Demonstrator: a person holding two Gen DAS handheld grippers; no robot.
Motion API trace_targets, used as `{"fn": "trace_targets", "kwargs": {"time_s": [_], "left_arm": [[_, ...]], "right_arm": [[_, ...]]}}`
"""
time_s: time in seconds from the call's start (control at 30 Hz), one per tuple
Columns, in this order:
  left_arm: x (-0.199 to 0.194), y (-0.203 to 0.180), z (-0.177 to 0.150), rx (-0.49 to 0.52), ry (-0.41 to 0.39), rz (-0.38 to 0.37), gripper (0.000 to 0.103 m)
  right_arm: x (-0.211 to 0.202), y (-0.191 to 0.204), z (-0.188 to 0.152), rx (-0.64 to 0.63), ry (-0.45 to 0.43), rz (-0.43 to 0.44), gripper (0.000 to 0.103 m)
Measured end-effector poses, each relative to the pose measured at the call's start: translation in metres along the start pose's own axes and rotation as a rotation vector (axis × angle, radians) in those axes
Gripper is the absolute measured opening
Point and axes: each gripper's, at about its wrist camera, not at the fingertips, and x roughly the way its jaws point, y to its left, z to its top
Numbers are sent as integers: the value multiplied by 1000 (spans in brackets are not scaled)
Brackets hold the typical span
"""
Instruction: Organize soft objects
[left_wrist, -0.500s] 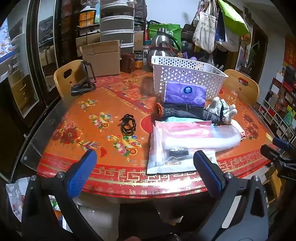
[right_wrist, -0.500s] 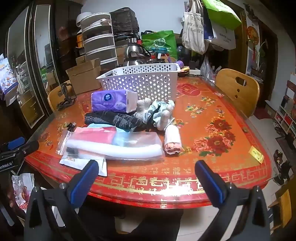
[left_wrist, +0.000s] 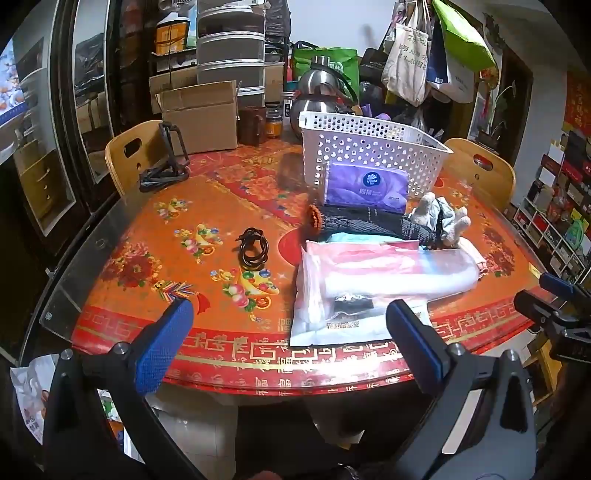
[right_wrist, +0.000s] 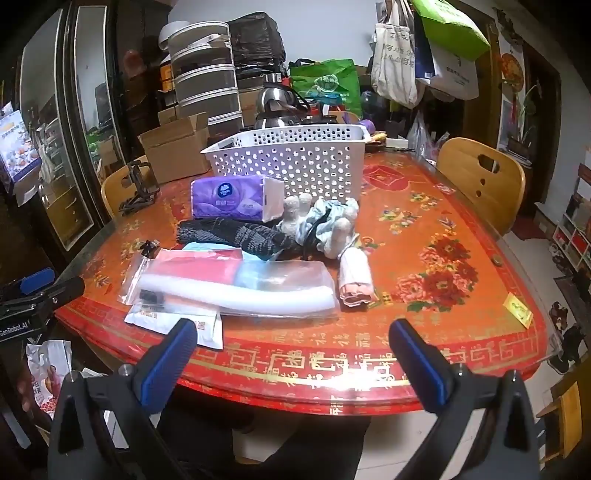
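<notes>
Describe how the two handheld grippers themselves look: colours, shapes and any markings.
Both are alike. The left gripper and the right gripper each have a black frame with two angular arms, silver screw heads at the joints, and long flat fingers faced with textured blue pads. In the right wrist view the left gripper's body shows white lettering, partly cut off. No sleeves or hands are visible.

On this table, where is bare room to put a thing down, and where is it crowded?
Free: the cloth right of the pink roll, toward the far chair; also the left part between the black cord and the phone stand. Crowded: in front of the basket, where the tissue pack, dark cloth and plastic bags lie close together.
</notes>
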Motion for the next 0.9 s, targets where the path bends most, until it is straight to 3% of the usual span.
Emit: {"fn": "trace_targets", "kwargs": {"time_s": [0.9], "left_arm": [[3, 2, 2, -2, 7, -9, 103]], "right_arm": [[-1, 2, -1, -4, 7, 6, 103]]}}
